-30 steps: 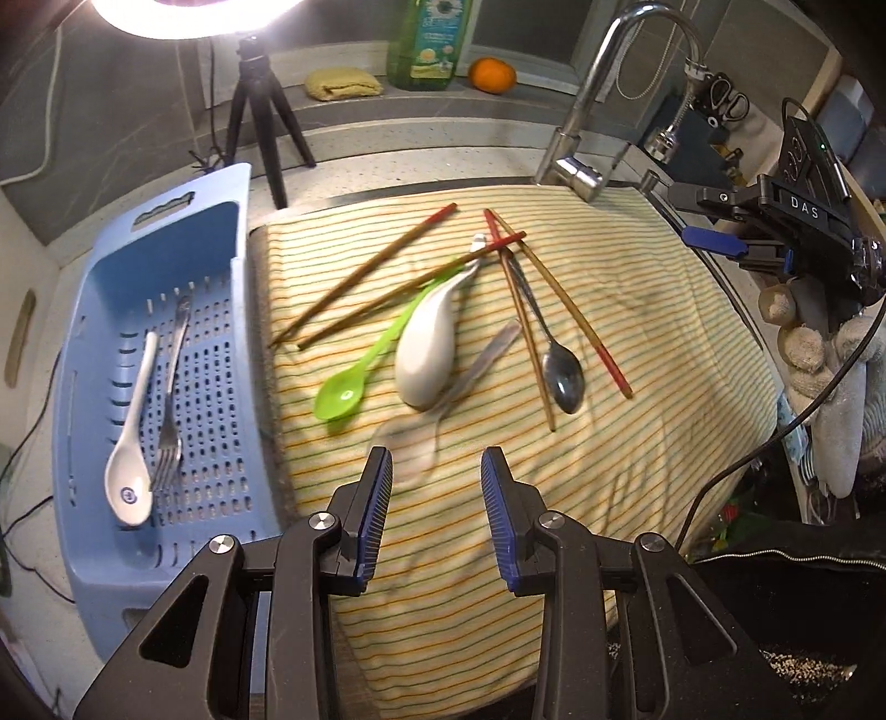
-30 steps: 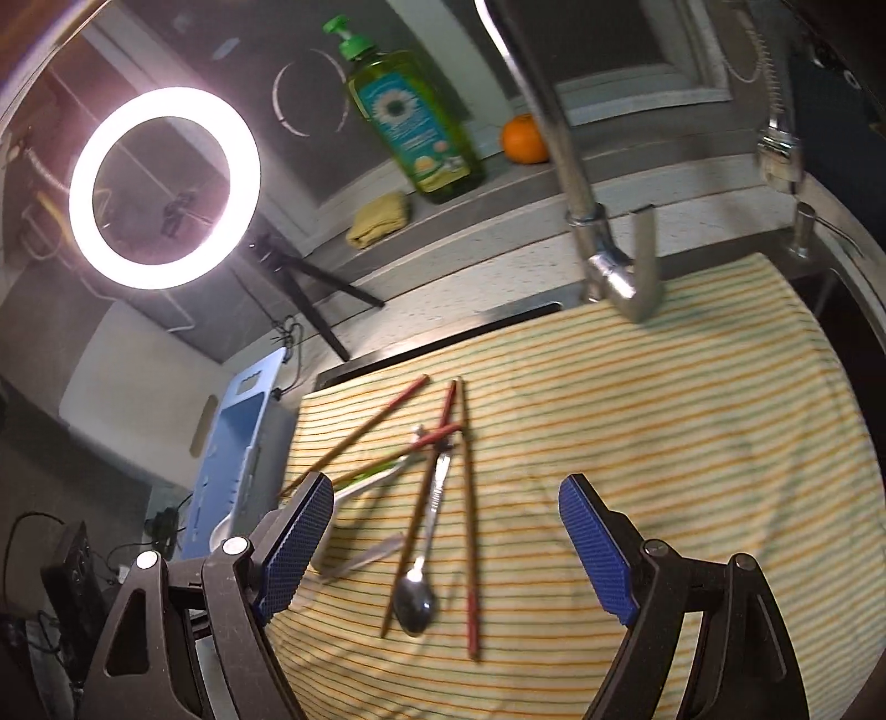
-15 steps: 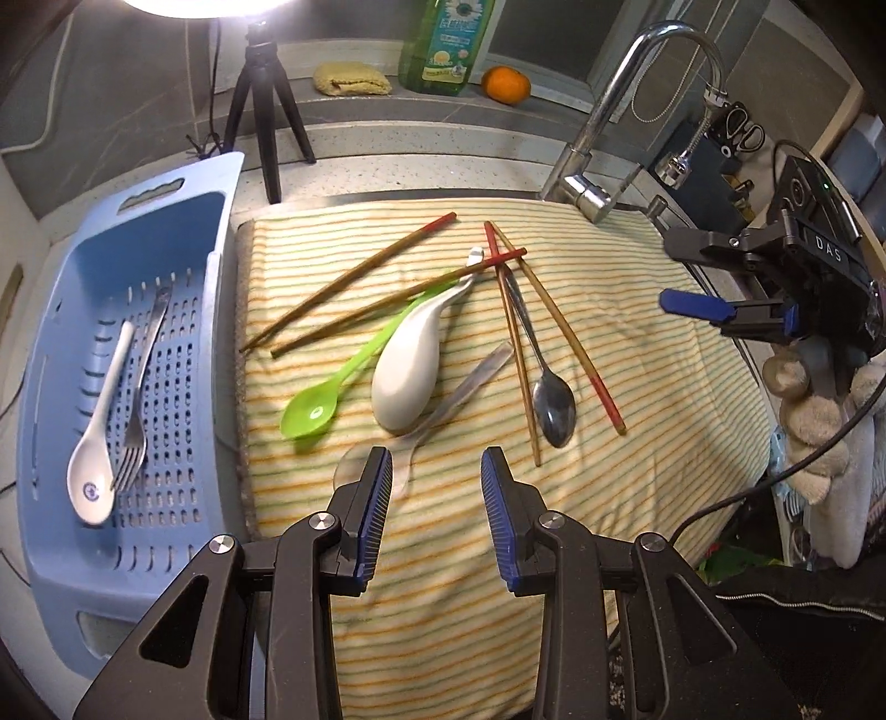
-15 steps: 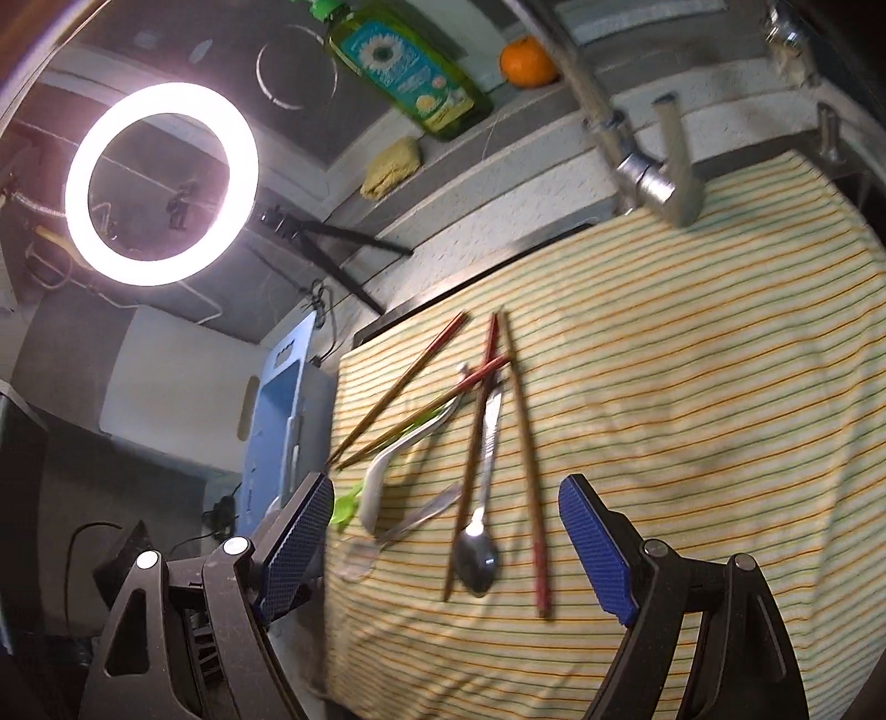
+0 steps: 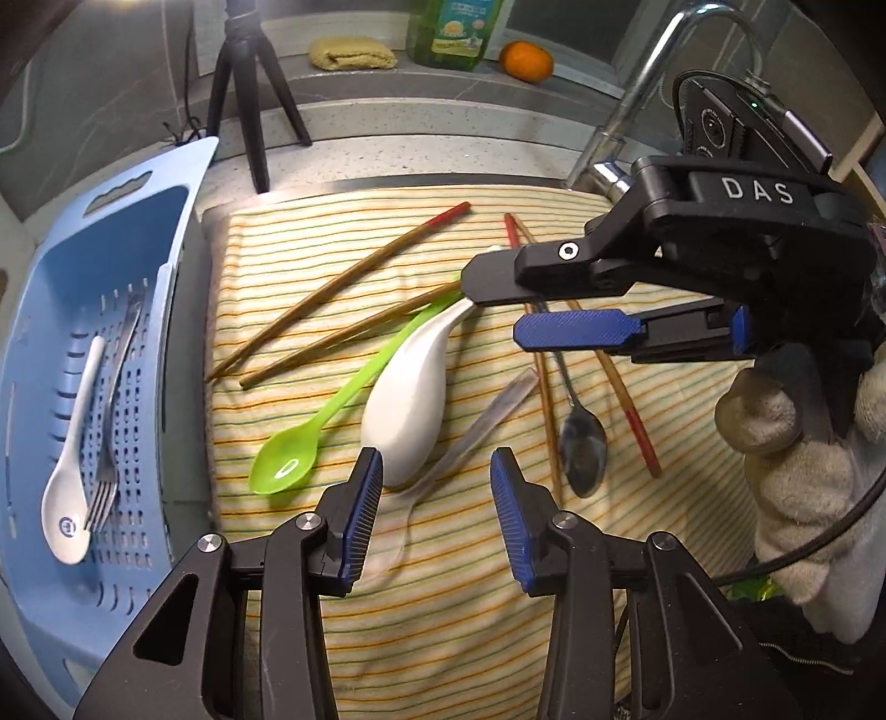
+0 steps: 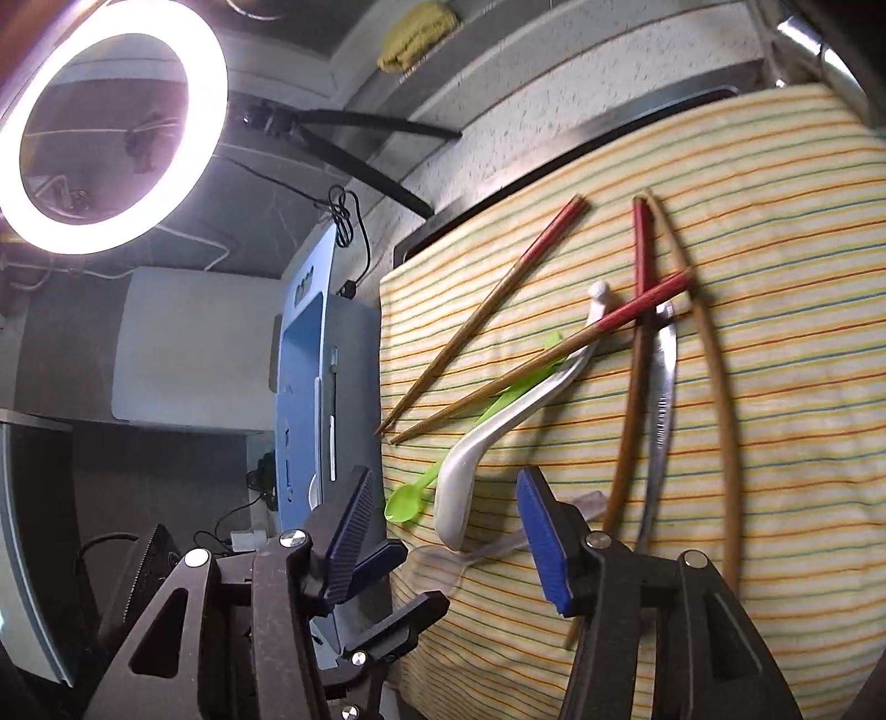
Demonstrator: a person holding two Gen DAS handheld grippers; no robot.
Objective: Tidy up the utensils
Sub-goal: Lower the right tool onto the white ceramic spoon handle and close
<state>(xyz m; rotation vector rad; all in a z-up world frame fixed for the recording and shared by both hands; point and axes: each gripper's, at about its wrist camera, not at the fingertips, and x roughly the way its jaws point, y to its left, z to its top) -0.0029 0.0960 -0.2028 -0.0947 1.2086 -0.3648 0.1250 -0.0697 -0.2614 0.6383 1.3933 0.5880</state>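
Left gripper (image 5: 436, 501) opening over clear spoon (image 5: 470, 437), nothing gripped; right gripper (image 6: 437, 531) closing, empty, above white spoon (image 6: 470, 459). Best pinching handles, twelve o'clock.

Home kitchen, set up for recording. Chrome faucet (image 5: 637, 127) stands at the sink's back edge; dish soap bottle (image 5: 451, 30), sponge (image 5: 351, 52) & orange (image 5: 526, 60) sit on ledge behind it. Ring light (image 6: 105, 127) on tripod left of faucet.

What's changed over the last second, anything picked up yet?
Nothing picked up. The right gripper swung in over the utensil pile, its fingers closing on nothing. The left gripper eased down toward the clear spoon, fingers opening. Utensils on the striped cloth and in the blue basket stayed put.
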